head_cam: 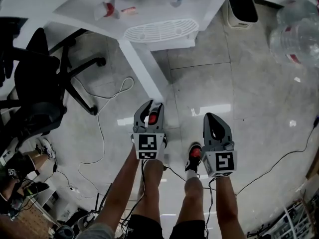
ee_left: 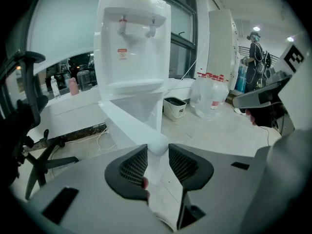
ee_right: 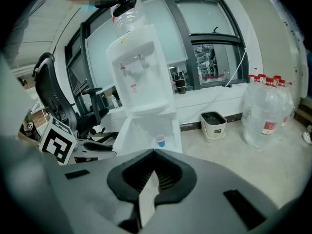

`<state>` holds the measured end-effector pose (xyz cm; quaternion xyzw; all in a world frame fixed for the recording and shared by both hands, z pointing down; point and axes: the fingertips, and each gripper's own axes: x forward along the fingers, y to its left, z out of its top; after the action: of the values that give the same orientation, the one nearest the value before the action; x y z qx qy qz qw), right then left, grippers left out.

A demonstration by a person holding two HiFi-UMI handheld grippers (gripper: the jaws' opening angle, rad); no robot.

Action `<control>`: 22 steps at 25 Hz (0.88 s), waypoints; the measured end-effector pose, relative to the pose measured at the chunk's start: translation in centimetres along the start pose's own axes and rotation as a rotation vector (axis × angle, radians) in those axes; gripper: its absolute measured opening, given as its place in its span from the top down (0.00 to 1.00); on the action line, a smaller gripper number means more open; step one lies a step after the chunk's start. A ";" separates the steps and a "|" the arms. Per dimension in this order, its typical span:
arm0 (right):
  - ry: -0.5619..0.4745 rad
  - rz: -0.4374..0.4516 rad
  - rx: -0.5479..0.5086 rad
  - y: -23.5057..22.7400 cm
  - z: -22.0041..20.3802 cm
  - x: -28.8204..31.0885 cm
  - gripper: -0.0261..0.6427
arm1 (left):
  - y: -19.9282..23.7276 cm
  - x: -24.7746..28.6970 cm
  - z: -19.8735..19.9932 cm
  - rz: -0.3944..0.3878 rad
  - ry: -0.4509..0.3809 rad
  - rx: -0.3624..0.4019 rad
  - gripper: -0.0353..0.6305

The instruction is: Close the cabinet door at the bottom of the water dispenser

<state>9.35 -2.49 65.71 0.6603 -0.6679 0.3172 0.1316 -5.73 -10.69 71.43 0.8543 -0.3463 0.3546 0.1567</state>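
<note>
The cabinet door (head_cam: 142, 68) at the foot of the water dispenser (head_cam: 149, 14) stands swung wide open, its free edge reaching out over the floor to the left tongs (ee_left: 157, 150). Those tongs are parted, with the door's edge just at their mouth and the pads not visibly pressing it. The right tongs (ee_right: 154, 152) hover beside them, tips closed together on nothing. A small blue cup (ee_right: 160, 140) sits inside the cabinet. A bin (head_cam: 242, 6) and water bottles (head_cam: 296, 34) stand beyond the dispenser, and an office chair (head_cam: 40, 83) stands to the left.

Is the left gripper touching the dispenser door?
Cannot tell. In the left gripper view the door ends between the parted jaws of the left gripper, but neither contact nor a gap shows plainly.
</note>
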 end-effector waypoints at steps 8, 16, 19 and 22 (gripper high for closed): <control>-0.047 -0.021 0.024 -1.9 1.0 1.3 0.94 | -2.3 2.2 2.4 -0.030 -0.037 0.027 0.72; -0.083 -0.057 0.032 -4.9 1.0 2.4 0.94 | -4.5 4.7 4.8 -0.063 -0.077 0.038 0.74; -0.087 -0.069 0.042 -5.8 0.9 2.7 0.94 | -5.1 5.6 5.8 -0.072 -0.090 0.044 0.74; -0.095 -0.075 0.042 -6.3 1.1 3.1 0.94 | -5.5 6.5 6.7 -0.075 -0.099 0.053 0.75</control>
<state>15.39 -5.10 68.27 0.7017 -0.6415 0.2942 0.0977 4.74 -13.36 71.31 0.8869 -0.3120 0.3149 0.1299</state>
